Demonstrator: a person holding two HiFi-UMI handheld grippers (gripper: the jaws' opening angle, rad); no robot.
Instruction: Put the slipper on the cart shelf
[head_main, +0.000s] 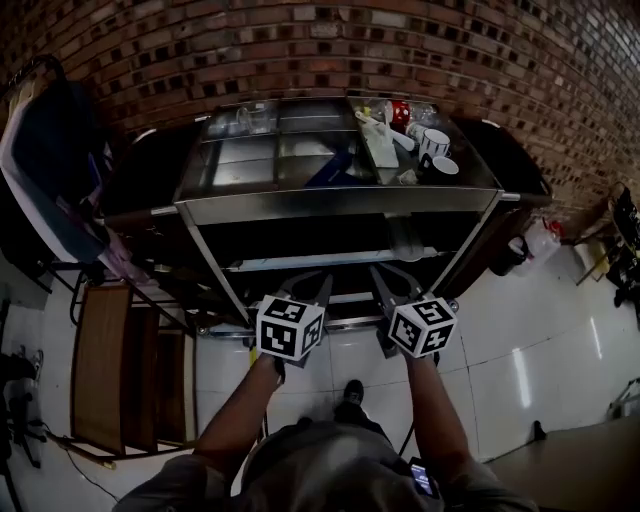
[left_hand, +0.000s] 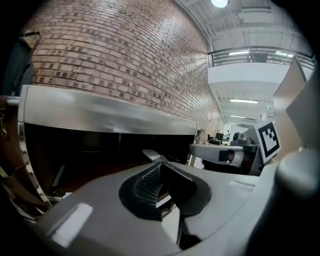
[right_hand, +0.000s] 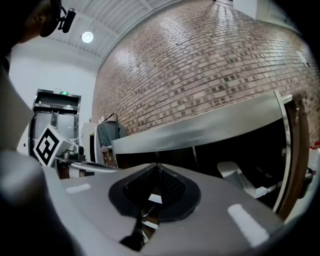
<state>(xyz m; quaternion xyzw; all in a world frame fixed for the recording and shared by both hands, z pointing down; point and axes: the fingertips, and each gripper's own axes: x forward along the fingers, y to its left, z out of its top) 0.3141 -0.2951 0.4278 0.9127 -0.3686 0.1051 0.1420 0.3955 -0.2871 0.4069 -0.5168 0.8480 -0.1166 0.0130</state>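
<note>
Both the left gripper (head_main: 318, 292) and the right gripper (head_main: 384, 285) were closed and empty, held before the steel cart (head_main: 340, 205). The grey slipper (right_hand: 241, 178) already lay on its middle shelf (head_main: 300, 262); apparently only withdrawal remained.

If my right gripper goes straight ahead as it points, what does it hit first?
Probably nothing at once: the right gripper aims into the dark opening under the steel rim of the cart. The pale slipper lies right of that line; depth inside is unclear.
</note>
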